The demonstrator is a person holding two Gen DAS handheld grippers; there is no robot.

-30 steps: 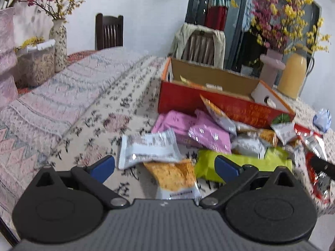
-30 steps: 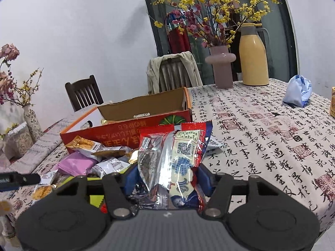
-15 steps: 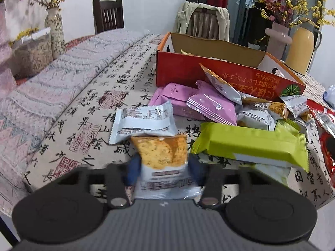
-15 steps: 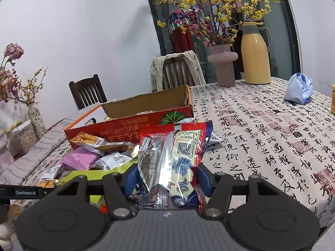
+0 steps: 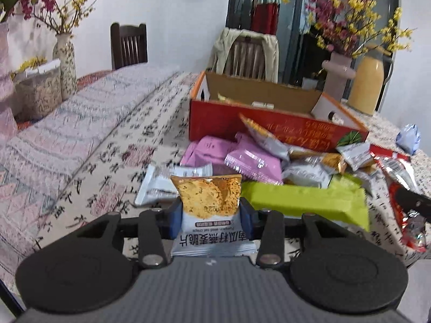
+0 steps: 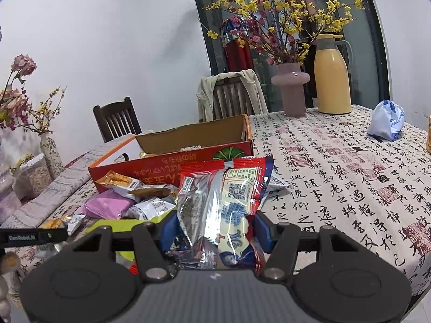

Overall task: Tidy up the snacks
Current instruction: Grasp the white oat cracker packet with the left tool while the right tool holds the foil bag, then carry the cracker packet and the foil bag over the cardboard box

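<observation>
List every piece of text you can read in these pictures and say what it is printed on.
"Pumpkin seed oat crisps", upside down: orange cracker packet in the left gripper.
"GenRobot.AI": black bar of the left gripper, in the right wrist view.
Chinese characters on that packet, red box and tablecloth: visible, not transcribed here.
QR code and small print on red snack bag in the right gripper: too small to read.

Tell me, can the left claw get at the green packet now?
Probably not yet: the left claw is shut on a cracker packet. The green packet lies uncovered beside it.
</observation>
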